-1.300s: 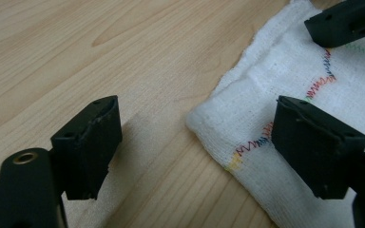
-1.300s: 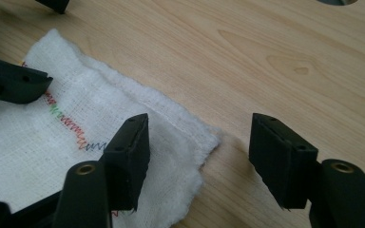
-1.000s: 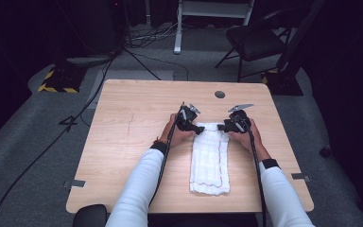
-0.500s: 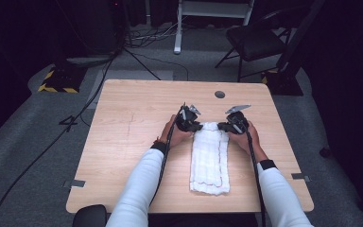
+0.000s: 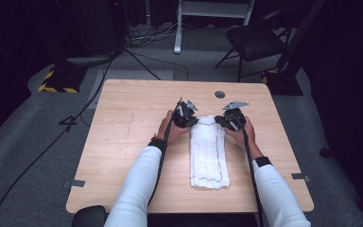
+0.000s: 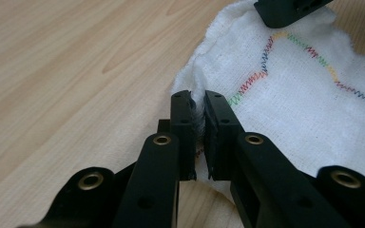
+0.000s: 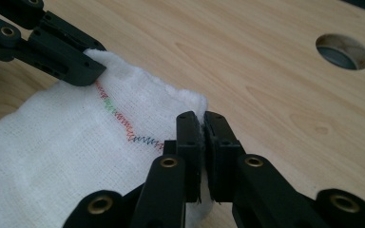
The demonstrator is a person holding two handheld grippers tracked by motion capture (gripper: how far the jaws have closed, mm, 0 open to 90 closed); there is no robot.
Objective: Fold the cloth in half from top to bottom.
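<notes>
On the right half of the wooden table [image 5: 123, 142], a white folded cloth [image 5: 209, 156] lies as a long strip running from near the table's near edge toward its middle, with its far end reaching up between the two grippers. The left gripper [image 5: 189, 119] sits at the cloth's far-left corner and the right gripper [image 5: 227, 122] at its far-right corner, each held by a hand in a white sleeve [image 5: 137, 189]. In the left gripper view, the left gripper [image 6: 198, 102] has its jaws drawn nearly together, with a bunched fold of the cloth's [image 6: 290, 95] edge pinched in the narrow slit between them; the cloth spreads away to the right, crossed by a zigzag line of multicoloured stitching [image 6: 266, 66], and the tip of the other gripper presses on its far edge. In the right gripper view, the right gripper [image 7: 203, 121] is likewise closed to a thin gap on the corner of the cloth [image 7: 52, 142], whose white edge shows squeezed between the jaws; the left gripper's jaws come in from the upper left and grip the opposite corner. A round cable hole [image 7: 343, 51] is cut in the tabletop beyond, at the far right. A dark chair [image 5: 257, 40] stands on the grey floor beyond the table. No writing or brand marks can be read on anything.
</notes>
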